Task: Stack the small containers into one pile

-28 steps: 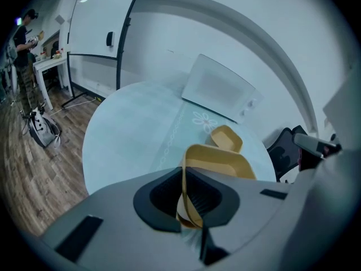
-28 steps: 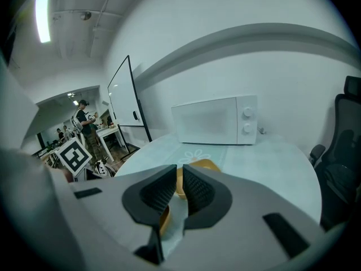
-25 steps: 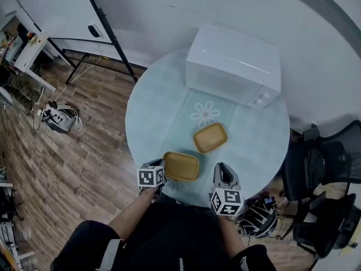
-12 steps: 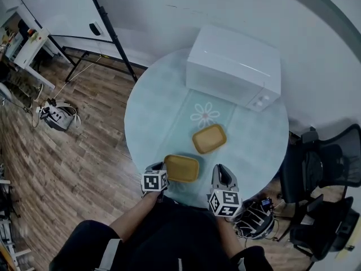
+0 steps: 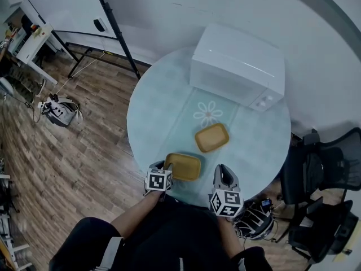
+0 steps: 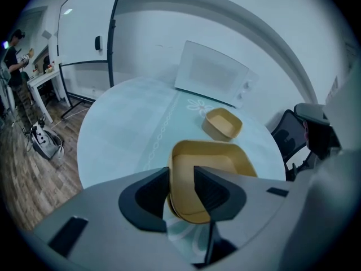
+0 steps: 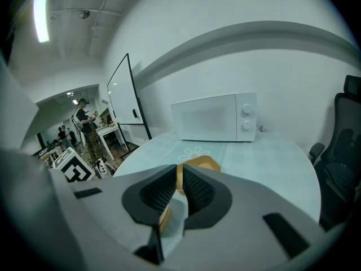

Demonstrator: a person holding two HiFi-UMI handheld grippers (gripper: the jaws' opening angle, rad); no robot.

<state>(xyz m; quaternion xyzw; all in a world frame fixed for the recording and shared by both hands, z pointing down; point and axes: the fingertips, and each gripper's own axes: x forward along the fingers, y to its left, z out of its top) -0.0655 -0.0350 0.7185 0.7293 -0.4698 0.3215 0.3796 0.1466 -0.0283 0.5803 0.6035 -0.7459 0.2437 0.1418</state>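
Observation:
Two small yellow containers lie on the round pale table (image 5: pixel 152 112). The near container (image 5: pixel 182 166) (image 6: pixel 211 168) sits by the front edge, and the far container (image 5: pixel 212 138) (image 6: pixel 223 123) is nearer the middle. My left gripper (image 5: pixel 161 166) (image 6: pixel 181 176) is at the near container's left end. Its jaws have just been opening and now straddle that end wall without pressing on it. Right of the near container, my right gripper (image 5: pixel 221 170) (image 7: pixel 180 180) hovers with its jaws close together and nothing between them. The far container (image 7: pixel 197 164) shows beyond them.
A white microwave (image 5: pixel 237 66) (image 7: pixel 214 117) stands at the back of the table. A black office chair (image 5: pixel 324 171) is to the right. A whiteboard on a stand (image 5: pixel 67 7) and wooden floor (image 5: pixel 62 168) are to the left. People stand far off at a desk (image 7: pixel 84 120).
My left gripper has drawn in closer to the near container's left end. The right gripper has kept still, and both containers lie where they were.

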